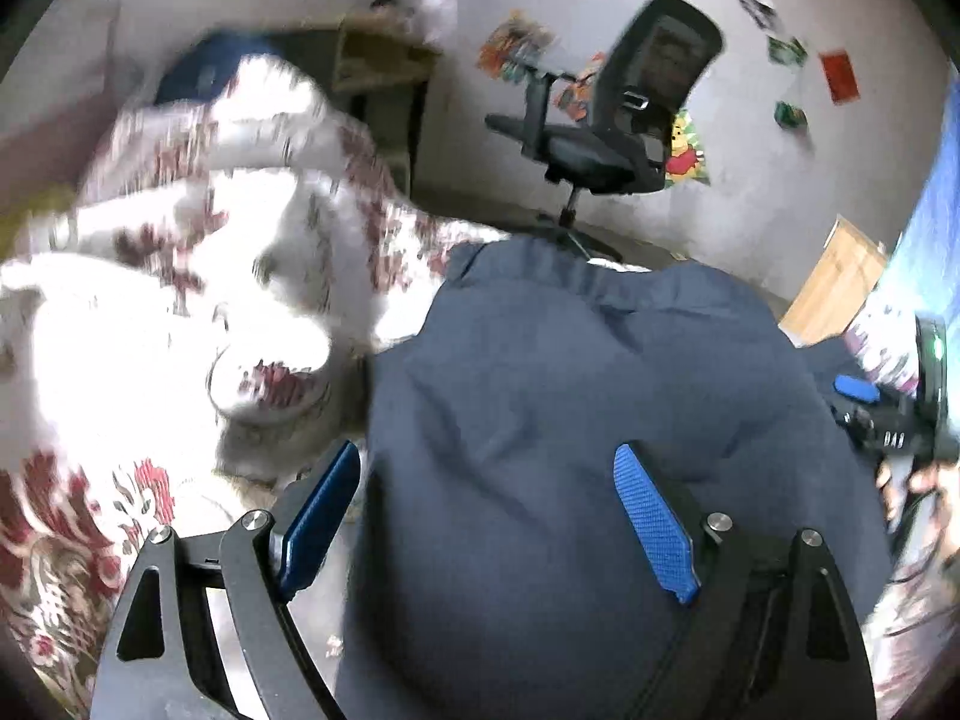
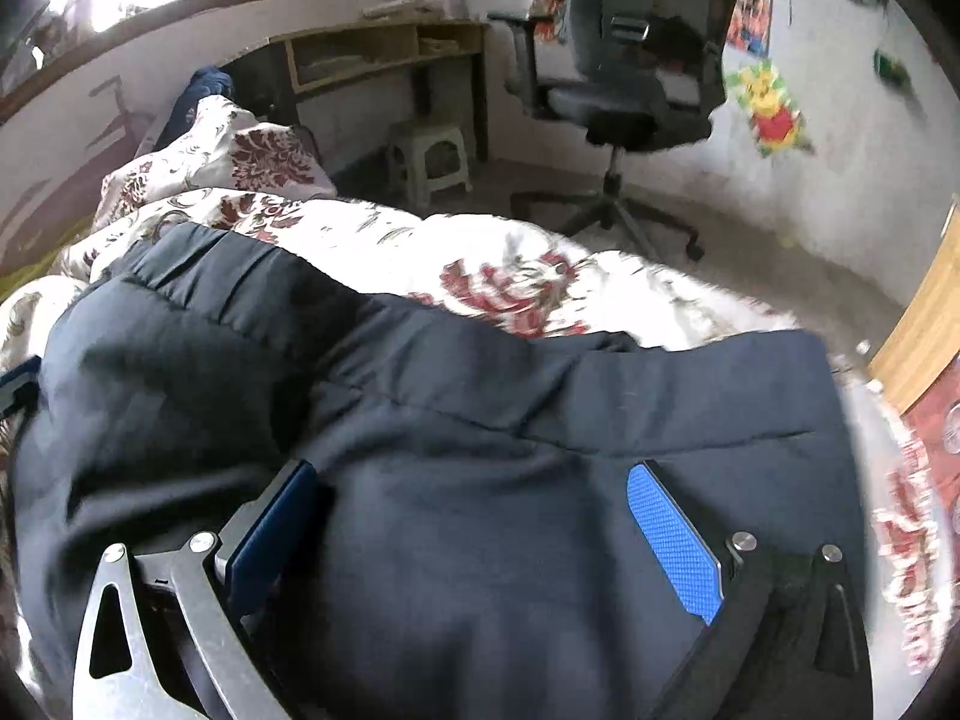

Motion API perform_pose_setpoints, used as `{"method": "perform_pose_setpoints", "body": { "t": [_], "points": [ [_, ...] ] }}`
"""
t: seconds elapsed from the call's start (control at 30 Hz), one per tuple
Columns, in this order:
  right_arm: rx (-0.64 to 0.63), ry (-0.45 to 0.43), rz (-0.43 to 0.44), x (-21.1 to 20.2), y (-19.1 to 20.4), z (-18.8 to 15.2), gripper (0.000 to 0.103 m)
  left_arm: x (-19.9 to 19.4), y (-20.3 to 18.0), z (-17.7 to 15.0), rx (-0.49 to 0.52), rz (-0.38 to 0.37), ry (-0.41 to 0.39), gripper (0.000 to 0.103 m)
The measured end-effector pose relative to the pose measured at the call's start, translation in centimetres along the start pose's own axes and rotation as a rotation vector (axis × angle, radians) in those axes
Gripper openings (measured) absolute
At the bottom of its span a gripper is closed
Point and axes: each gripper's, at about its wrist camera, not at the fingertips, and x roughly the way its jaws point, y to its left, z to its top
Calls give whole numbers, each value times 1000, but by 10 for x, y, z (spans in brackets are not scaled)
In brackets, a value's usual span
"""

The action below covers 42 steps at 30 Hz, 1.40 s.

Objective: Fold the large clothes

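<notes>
A dark navy padded jacket (image 1: 570,360) lies spread on a bed with a white and red floral bedspread (image 1: 90,528). My left gripper (image 1: 489,516) hovers over the jacket's near part, its blue pads wide apart. The left pad sits at the garment's left edge and the fabric runs between the two. In the right wrist view the same jacket (image 2: 420,390) fills the lower frame. My right gripper (image 2: 471,531) stands open above it with cloth under both pads. The right gripper's body (image 1: 888,414) shows at the left wrist view's right edge.
Bunched floral bedding (image 1: 252,192) is heaped left of the jacket. Beyond the bed stand a black office chair (image 2: 636,60), a wooden desk (image 2: 384,48) and a small plastic stool (image 2: 429,156). A wooden cabinet (image 1: 834,288) is at the right.
</notes>
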Motion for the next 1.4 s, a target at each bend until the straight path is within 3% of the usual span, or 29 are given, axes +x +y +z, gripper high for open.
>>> {"method": "perform_pose_setpoints", "body": {
  "t": [0.17, 0.33, 0.53, 0.83, 0.97, 1.2, 1.37, 1.4],
  "points": [
    [-61, -56, -55, -36, -28, -21, 103, 7, 34, -1, -104, -113, 101, 83],
    [6, -12, -70, -46, -65, -43, 103, 21, 39, 2, -125, -200, 168, 83],
    [236, 62, 88, -30, -111, -57, 103, 37, 48, 11, -176, -256, 206, 85],
    [430, 142, 316, 10, -140, -65, 103, 44, 66, 11, -185, -345, 259, 88],
    [465, 126, 341, 11, -144, -68, 103, 43, 74, 13, -200, -367, 279, 88],
    [480, 185, 388, 8, -128, -64, 102, 44, 78, 21, -263, -406, 316, 86],
    [499, 203, 356, 1, -117, -60, 64, 34, 73, 23, -265, -361, 302, 62],
    [493, 204, 343, -3, -114, -60, 60, 30, 69, 23, -260, -343, 292, 59]
  ]
}}
